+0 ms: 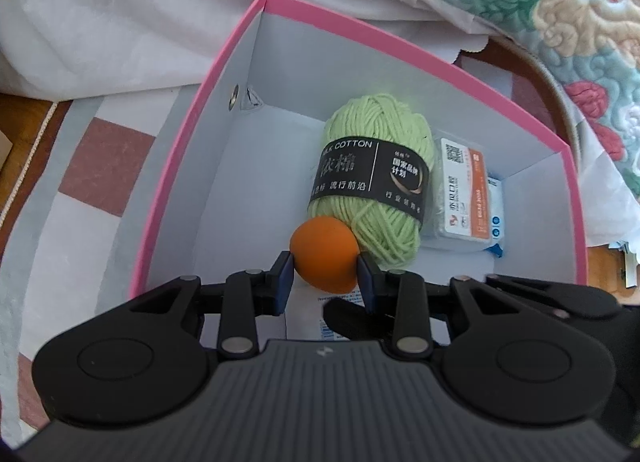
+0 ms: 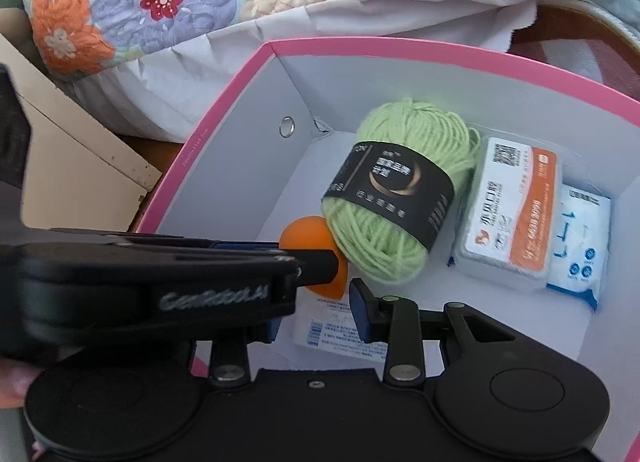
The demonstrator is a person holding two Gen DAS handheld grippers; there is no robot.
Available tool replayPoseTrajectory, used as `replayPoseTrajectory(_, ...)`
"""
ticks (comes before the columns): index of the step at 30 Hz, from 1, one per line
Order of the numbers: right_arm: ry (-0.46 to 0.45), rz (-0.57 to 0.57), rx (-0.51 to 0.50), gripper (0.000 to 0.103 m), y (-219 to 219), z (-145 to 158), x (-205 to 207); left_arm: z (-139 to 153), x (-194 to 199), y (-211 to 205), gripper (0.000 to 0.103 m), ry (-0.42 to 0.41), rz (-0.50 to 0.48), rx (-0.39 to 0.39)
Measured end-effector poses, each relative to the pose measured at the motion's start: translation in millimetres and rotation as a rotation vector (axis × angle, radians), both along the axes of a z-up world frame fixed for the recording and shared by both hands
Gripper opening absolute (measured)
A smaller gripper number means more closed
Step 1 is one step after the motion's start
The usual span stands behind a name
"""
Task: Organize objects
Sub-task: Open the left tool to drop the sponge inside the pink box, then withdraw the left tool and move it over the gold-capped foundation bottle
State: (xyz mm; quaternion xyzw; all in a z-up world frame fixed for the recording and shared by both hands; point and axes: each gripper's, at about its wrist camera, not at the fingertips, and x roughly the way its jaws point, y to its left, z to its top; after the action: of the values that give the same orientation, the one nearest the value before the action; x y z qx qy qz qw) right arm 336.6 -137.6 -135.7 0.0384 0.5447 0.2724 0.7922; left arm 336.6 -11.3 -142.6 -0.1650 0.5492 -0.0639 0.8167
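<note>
The left gripper (image 1: 325,276) pinches an orange ball (image 1: 324,254) low inside the pink box (image 1: 192,166), not yet released. Beyond its fingers lie green yarn (image 1: 372,182) and packets (image 1: 464,192), already stowed. The right gripper (image 2: 316,312) is slightly spread, empty.

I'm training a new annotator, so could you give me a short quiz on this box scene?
1. True or false: the left gripper is shut on the orange ball.
2. Which thing lies nearest the ball? A: green yarn skein. B: blue-and-white packet. C: the far wall.
3. Fill in: the box has a ___ rim.
Key: 1 true; 2 A; 3 pink.
</note>
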Motion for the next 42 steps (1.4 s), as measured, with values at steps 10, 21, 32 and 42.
replayPoseTrajectory(10, -0.097, 0.04, -0.057, 0.04, -4.3, 16.7, -26.6, -4.1, -4.4, -7.3, 0.054, 0.012, 0.004, 0.027)
replayPoseTrajectory(21, -0.309, 0.021, -0.123, 0.046, -9.1, 59.2, -73.7, 75.4, -40.5, -1.1, 0.073, -0.094, -0.069, 0.112)
replayPoseTrajectory(32, -0.352, 0.061, -0.102, 0.061, -11.1, 116.5, -125.7, 149.8, -104.7, 12.2, 0.077, -0.122, -0.122, 0.158)
replayPoseTrajectory(42, -0.422, 0.108, -0.129, 0.073, -13.6, 178.7, -175.4, 202.1, -158.2, 9.8, 0.078, -0.166, -0.15, 0.217)
